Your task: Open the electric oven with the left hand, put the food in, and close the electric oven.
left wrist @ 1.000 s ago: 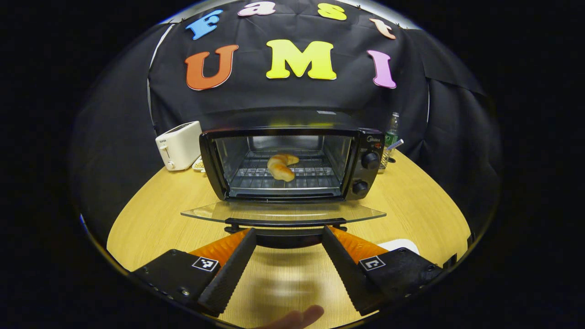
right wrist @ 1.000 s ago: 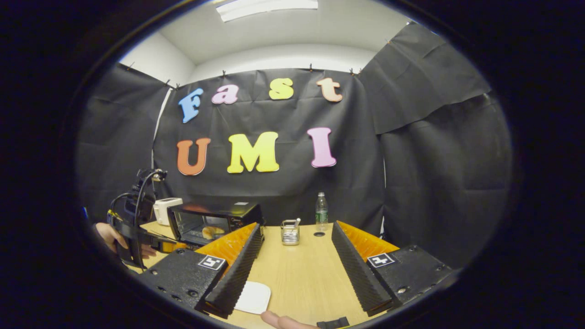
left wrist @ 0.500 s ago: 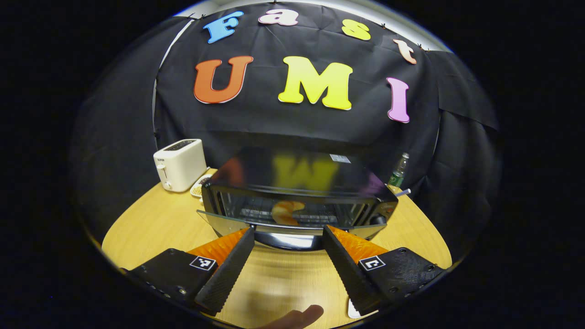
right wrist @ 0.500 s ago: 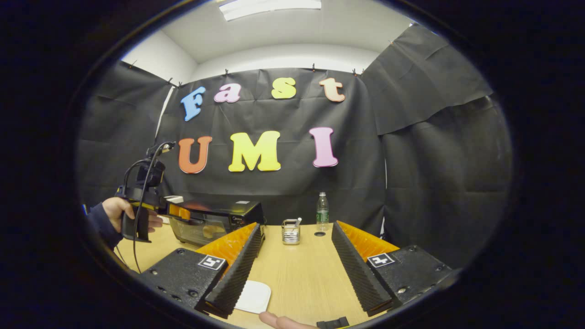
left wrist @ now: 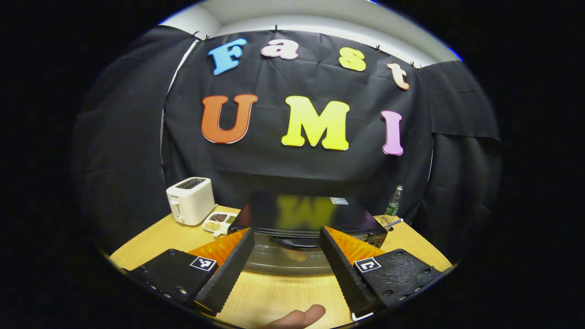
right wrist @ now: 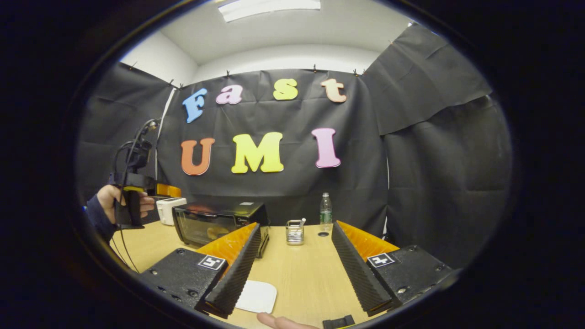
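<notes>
On the wooden table [right wrist: 301, 269] the electric oven [right wrist: 219, 221] stands with its glass door [left wrist: 288, 258] up against the front, and through that glass a pale, blurred shape of the food [right wrist: 211, 233] shows inside on the rack, so the loading appears done and the door looks shut or very nearly so; from the left gripper view I cannot tell whether it is fully latched. Close above the door handle [left wrist: 295, 242] the left gripper [left wrist: 287, 269] hovers with its jaws wide and nothing between them, the handle lying in the gap ahead without either finger pressing on it. Off to the side, the right gripper [right wrist: 297, 274] rests low over the table, jaws also wide and empty, with a white plate [right wrist: 257, 297] just under its left finger. Beyond the oven sit a white toaster [left wrist: 190, 200], a small dish of grains [left wrist: 219, 221], a metal holder [right wrist: 295, 232] and a water bottle [right wrist: 325, 208]. By my judgement the task is all but finished: what remains, at most, is a last push to seat the door and drawing the hand away
</notes>
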{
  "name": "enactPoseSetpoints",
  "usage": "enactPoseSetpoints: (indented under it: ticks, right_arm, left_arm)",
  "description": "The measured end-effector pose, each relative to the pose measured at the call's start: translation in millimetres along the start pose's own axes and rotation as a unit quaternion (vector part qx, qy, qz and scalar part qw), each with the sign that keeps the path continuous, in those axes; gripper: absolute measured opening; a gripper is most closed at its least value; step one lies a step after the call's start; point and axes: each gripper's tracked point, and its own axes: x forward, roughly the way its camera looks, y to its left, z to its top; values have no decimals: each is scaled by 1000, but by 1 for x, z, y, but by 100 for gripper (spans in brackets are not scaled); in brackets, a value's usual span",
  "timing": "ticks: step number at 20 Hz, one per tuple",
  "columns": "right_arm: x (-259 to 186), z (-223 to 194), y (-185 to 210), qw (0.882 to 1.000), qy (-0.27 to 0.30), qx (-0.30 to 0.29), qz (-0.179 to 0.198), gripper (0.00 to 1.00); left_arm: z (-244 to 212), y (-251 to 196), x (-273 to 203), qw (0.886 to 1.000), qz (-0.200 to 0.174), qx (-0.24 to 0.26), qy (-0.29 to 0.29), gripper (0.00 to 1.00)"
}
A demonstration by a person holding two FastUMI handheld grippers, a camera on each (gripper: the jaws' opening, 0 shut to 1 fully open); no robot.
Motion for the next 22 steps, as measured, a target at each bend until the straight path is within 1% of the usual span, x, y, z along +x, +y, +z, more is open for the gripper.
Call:
enactPoseSetpoints:
  ticks: [4, 6, 8, 9, 11, 13, 14, 16, 19, 20, 22]
  right_arm:
    - [-5, 2, 12, 1000, -6, 5, 5, 92]
    - [-8, -2, 21, 1000, 1, 3, 11, 92]
    - [-15, -4, 27, 1000, 11, 9, 4, 92]
    - [-17, -3, 36, 1000, 16, 12, 9, 92]
    - [-24, -1, 54, 999, 27, 5, 23, 92]
    - [-32, 10, 59, 1000, 20, -5, 20, 93]
    - [-35, 17, 61, 1000, 11, -7, 15, 93]
    - [-40, 23, 68, 1000, 0, -9, 9, 92]
    - [-45, 28, 78, 1000, -2, -17, 4, 92]
    - [-47, 29, 81, 1000, -2, -20, 4, 93]
    - [-50, 32, 87, 1000, -4, -19, 3, 93]
  left_arm:
    - [12, 18, -56, 999, 14, 0, -29, 94]
    - [11, 22, -81, 999, 10, -10, -44, 94]
    - [7, 24, -106, 999, 2, -14, -52, 94]
    - [2, 29, -116, 999, 3, -14, -49, 94]
    - [-12, 41, -137, 999, 16, -19, -41, 94]
    - [-24, 47, -156, 999, 24, -9, -43, 94]
    - [-28, 51, -165, 998, 29, 2, -49, 94]
    - [-40, 48, -180, 999, 19, 18, -46, 94]
    - [-46, 52, -199, 999, 19, 18, -43, 94]
    - [-42, 54, -205, 998, 21, 18, -51, 94]
    - [-36, 53, -211, 998, 14, 17, -66, 94]
